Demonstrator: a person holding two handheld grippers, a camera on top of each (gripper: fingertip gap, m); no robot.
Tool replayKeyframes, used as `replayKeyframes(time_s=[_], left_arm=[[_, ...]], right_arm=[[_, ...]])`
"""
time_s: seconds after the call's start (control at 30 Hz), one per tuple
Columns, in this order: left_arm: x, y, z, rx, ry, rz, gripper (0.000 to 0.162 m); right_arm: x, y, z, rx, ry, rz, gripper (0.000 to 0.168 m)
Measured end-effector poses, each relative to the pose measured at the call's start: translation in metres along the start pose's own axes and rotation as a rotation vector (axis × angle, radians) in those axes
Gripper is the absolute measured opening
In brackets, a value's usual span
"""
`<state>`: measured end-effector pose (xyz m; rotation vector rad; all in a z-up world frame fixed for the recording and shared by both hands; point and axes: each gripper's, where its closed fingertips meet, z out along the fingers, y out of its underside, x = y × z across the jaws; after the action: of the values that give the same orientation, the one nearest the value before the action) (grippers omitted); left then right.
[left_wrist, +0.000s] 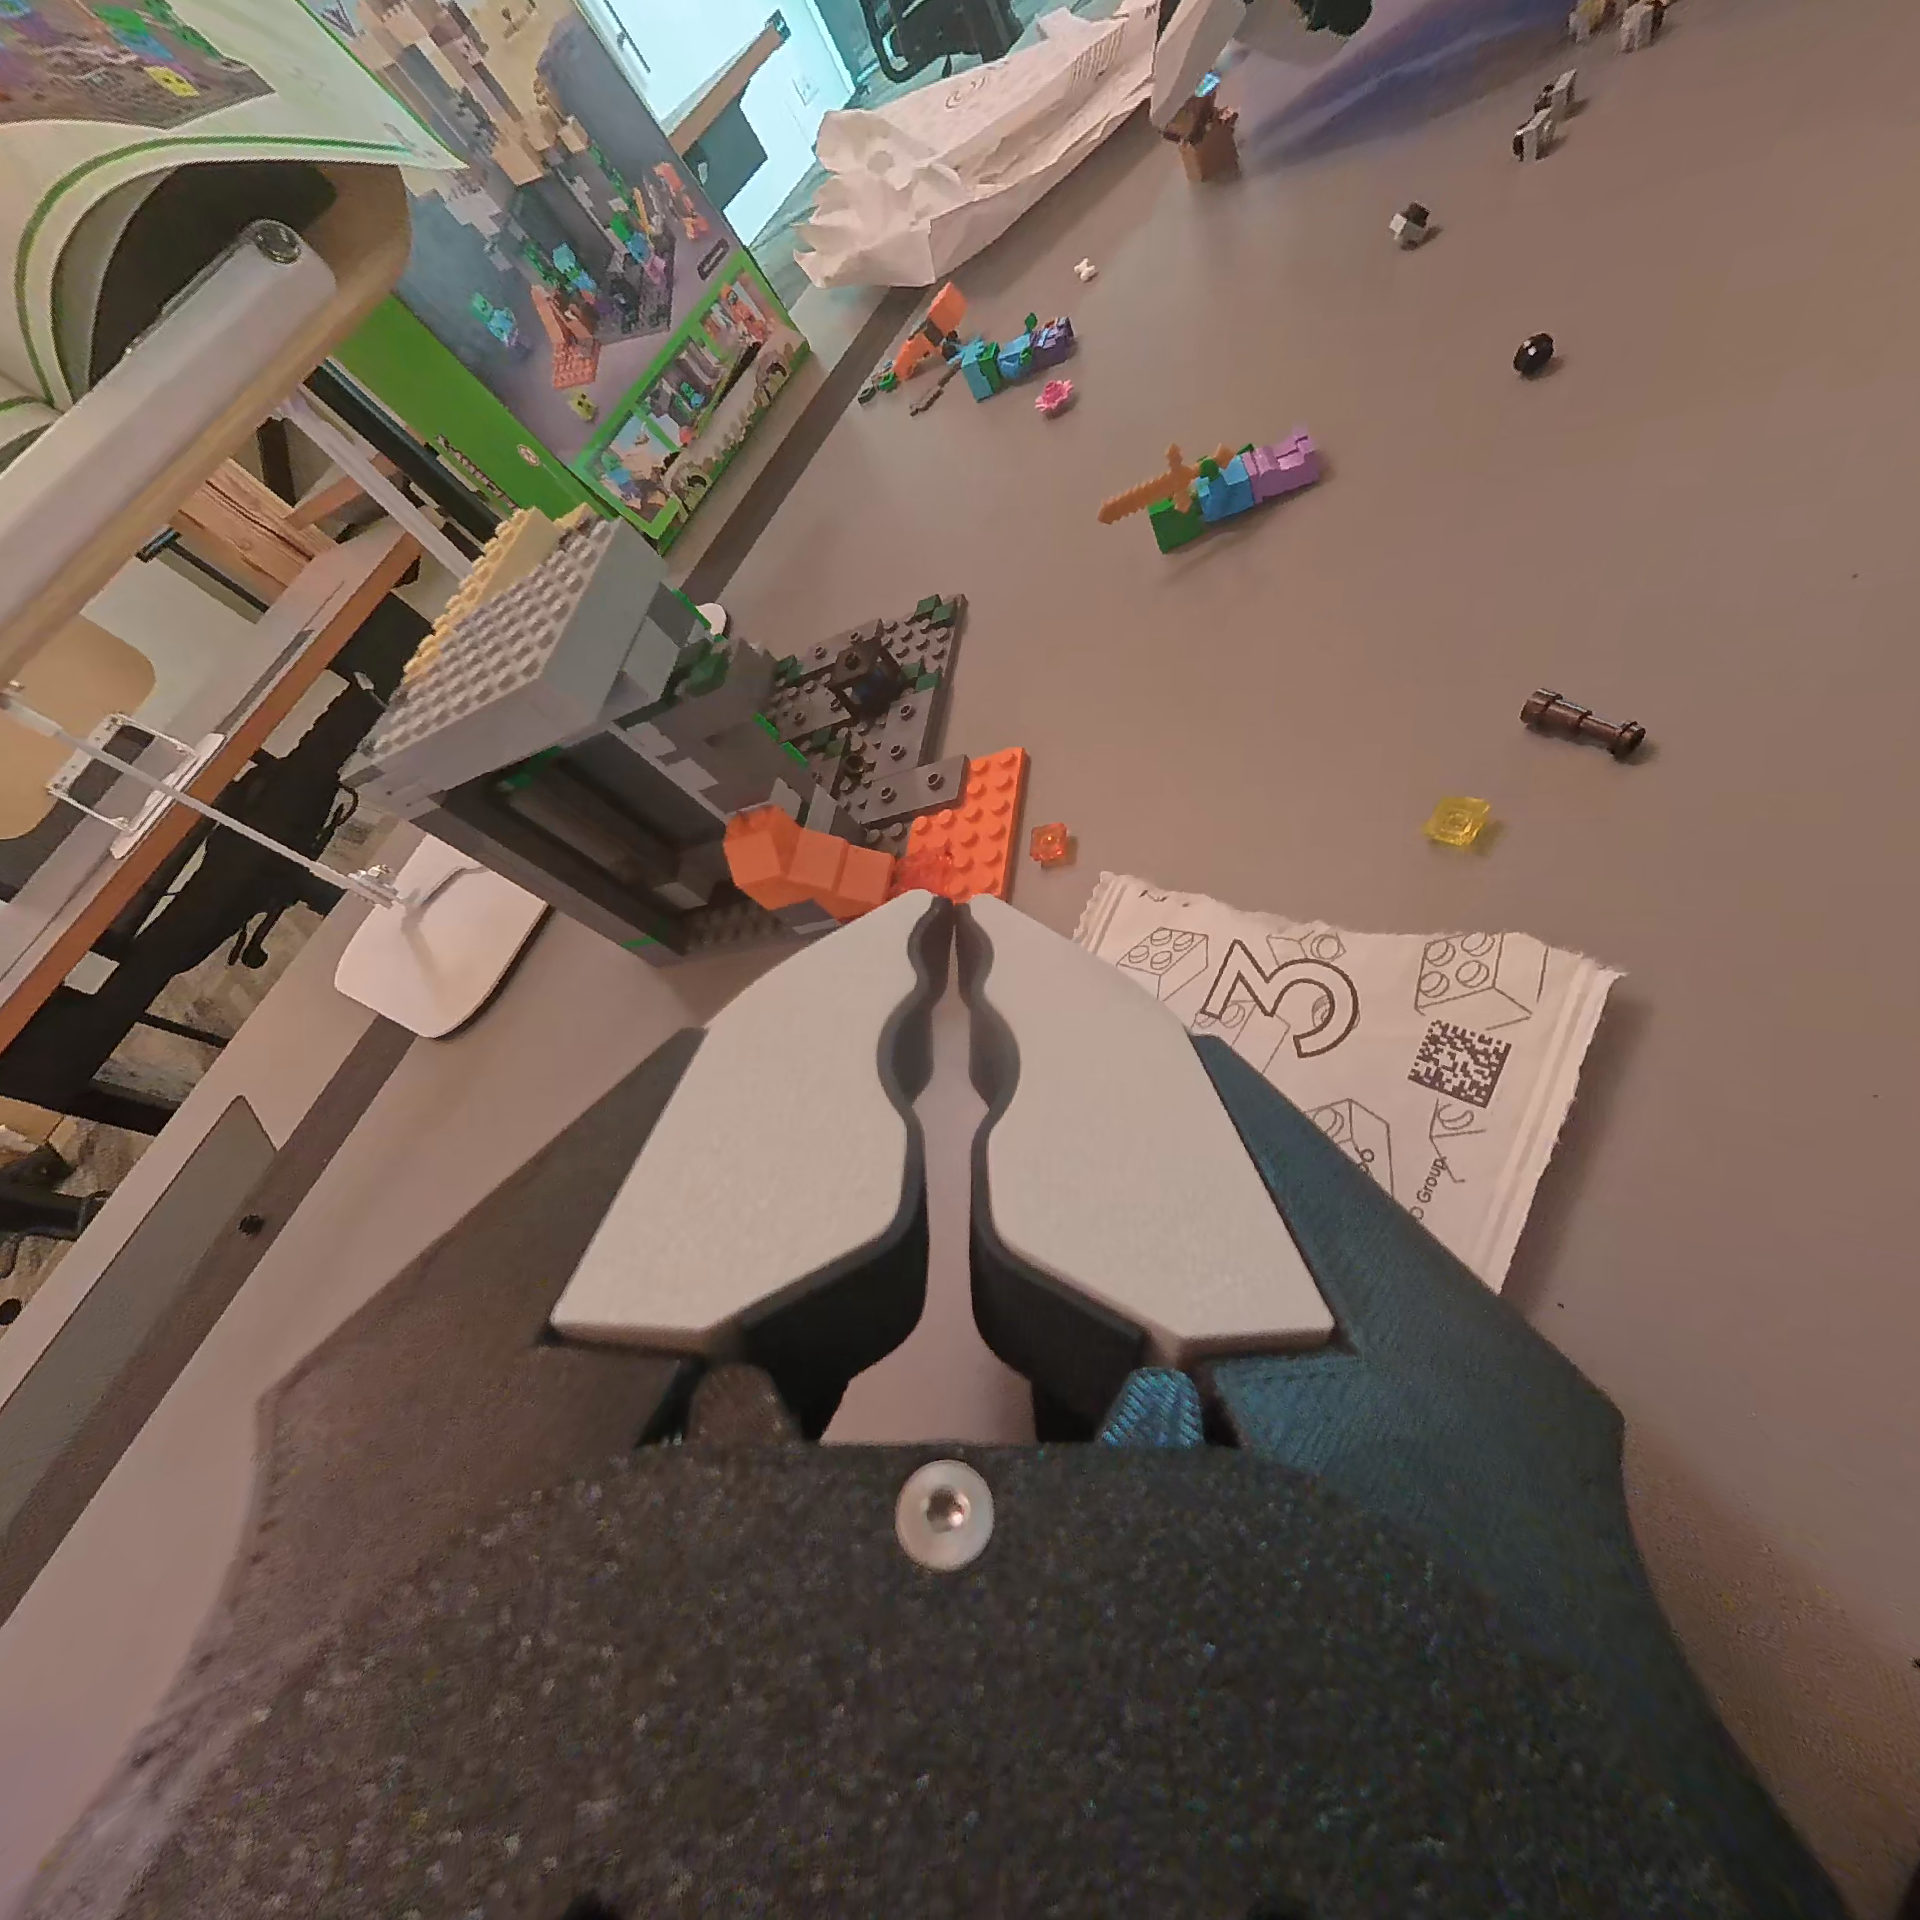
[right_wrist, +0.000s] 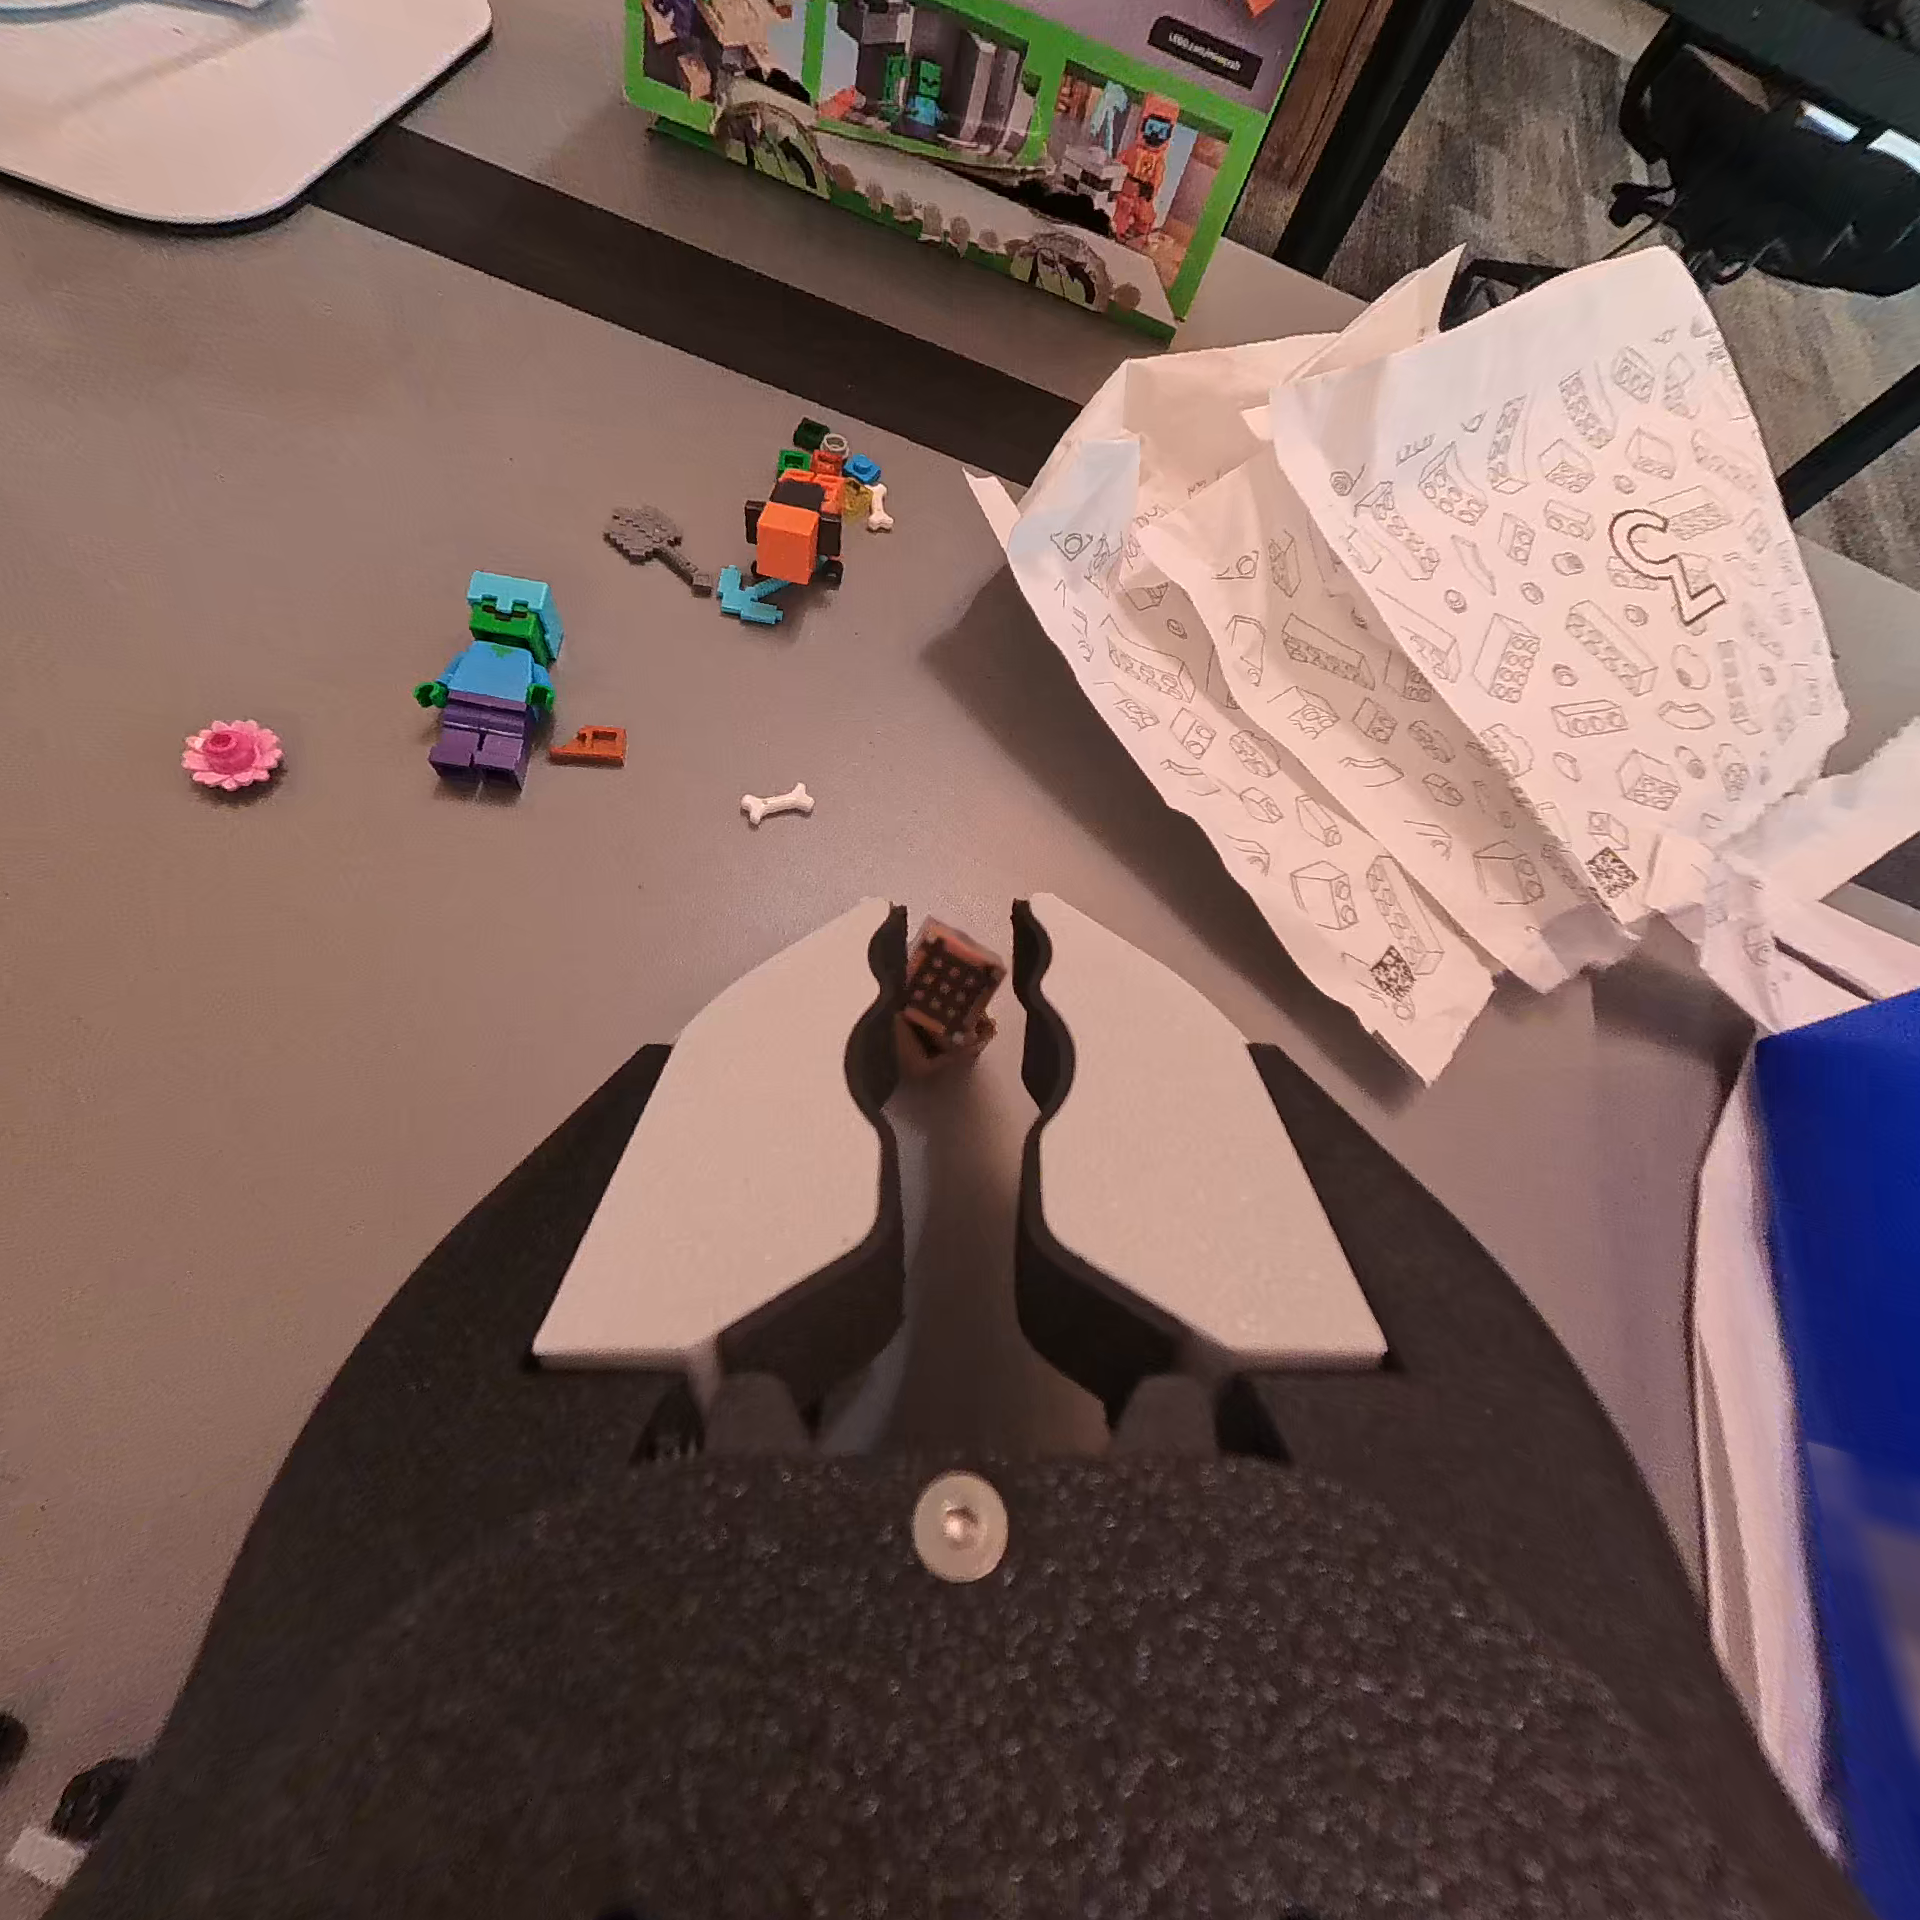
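My left gripper is shut, with nothing seen between its tips. It hovers just in front of a grey and green brick building on a dark baseplate, close to its orange bricks and orange plate. My right gripper is open, its fingers either side of a small brown brick piece with a dark grid face that sits near the left finger. That piece and the right gripper also show far off in the left wrist view.
On the grey table: a green-headed minifigure, a pink flower, a white bone, an orange figure with loose parts, crumpled white paper bags, a flat paper bag, the set's box, a blue object at right. Left tips to right tips: about 40 cm.
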<state>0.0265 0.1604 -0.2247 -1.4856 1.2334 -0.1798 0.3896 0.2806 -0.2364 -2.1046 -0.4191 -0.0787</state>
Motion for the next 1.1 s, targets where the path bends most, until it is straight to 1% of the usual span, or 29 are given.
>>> replayKeyframes(time_s=[0.2,0.37,0.5,0.63,0.8,0.9,0.97,1.1], left_arm=[[0.001,0.0,0.0,-0.001,0.001,0.005,0.0],[0.001,0.0,0.0,0.0,0.002,0.004,0.0],[0.001,0.0,0.0,-0.002,0.003,0.007,0.0],[0.002,0.0,0.0,-0.002,0.003,0.009,0.0],[0.002,0.0,0.0,-0.004,0.005,0.014,0.0],[0.003,0.0,0.0,-0.004,0.005,0.016,0.0],[0.003,0.001,0.001,-0.006,0.006,0.018,0.0],[0.003,0.001,0.001,-0.008,0.006,0.02,0.0]], right_arm=[[0.001,-0.003,-0.003,0.02,-0.002,0.003,0.02],[0.006,-0.014,-0.012,0.085,-0.002,0.022,0.023],[0.017,-0.021,-0.023,0.145,-0.002,0.082,0.023],[0.027,-0.021,-0.029,0.17,0.003,0.134,0.025],[0.038,-0.007,-0.029,0.117,0.002,0.169,0.033],[0.028,0.009,-0.024,0.035,-0.092,0.164,0.039],[0.016,0.015,-0.019,0.003,-0.15,0.128,0.042],[0.0,0.02,-0.003,-0.059,-0.161,-0.018,0.043]])
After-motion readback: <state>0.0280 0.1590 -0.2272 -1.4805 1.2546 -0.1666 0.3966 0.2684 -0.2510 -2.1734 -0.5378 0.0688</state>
